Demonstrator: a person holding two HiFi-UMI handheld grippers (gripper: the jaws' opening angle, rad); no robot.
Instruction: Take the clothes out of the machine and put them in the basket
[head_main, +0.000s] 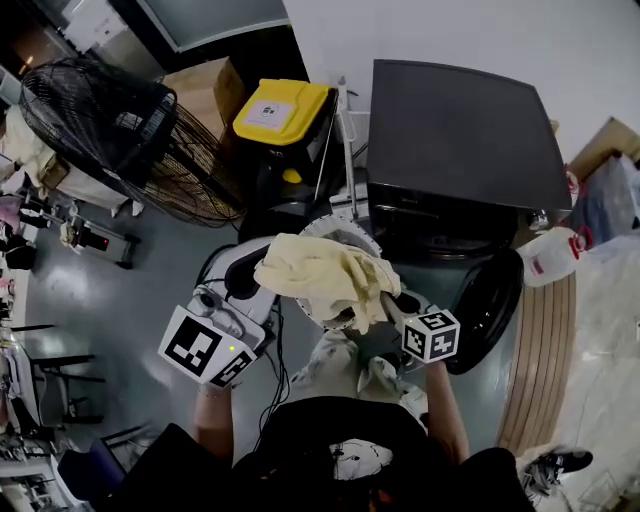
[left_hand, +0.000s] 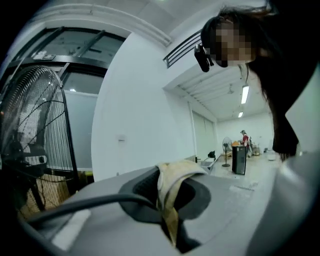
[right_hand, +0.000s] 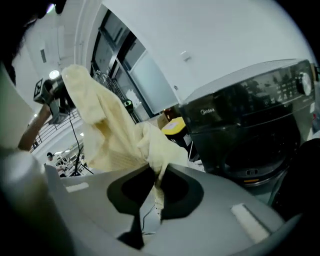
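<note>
I see a pale yellow cloth with a fine grid weave. The machine is black, the bin lid bright yellow.

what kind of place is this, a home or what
Likely a workshop or test lab, not a home: a big floor fan, a washing machine on bare floor, a cardboard box.

A grey, glossy floor fills the left and lower centre of the head view. On it stand a large black fan at upper left, a cardboard box and a black bin with a yellow lid at top centre, and the black machine at upper right. The white basket sits just below the machine's left front corner. A slatted wooden board lies along the right edge.
</note>
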